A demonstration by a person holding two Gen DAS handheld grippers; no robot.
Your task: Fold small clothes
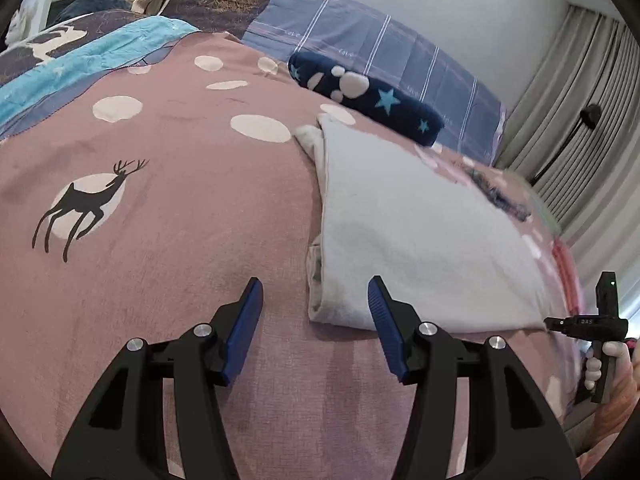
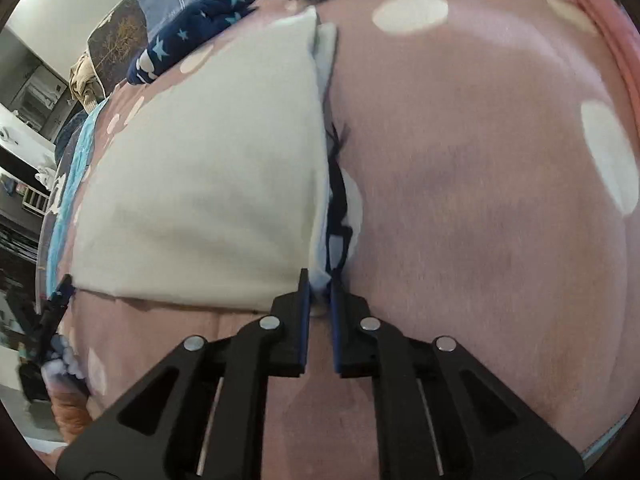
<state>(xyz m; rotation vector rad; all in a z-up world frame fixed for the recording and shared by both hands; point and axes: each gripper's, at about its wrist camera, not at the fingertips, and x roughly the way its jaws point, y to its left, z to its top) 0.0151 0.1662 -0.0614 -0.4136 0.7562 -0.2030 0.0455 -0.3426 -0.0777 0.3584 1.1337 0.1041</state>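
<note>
our right claw (image 2: 319, 300) pinches the near right corner of the pale grey folded cotton garment (image 2: 200, 184) on the pink spotted bed cover (image 2: 480, 200); our left claw (image 1: 316, 312) gapes, empty, at its near left corner. next, we judge: grip left, fold away.

You're in a home bedroom: pink deer-print bedspread (image 1: 160, 240), plaid pillow (image 1: 360, 40) at the wall, grey curtains (image 1: 580, 100) (cluttered shelves (image 2: 28, 120) off to the side).
</note>
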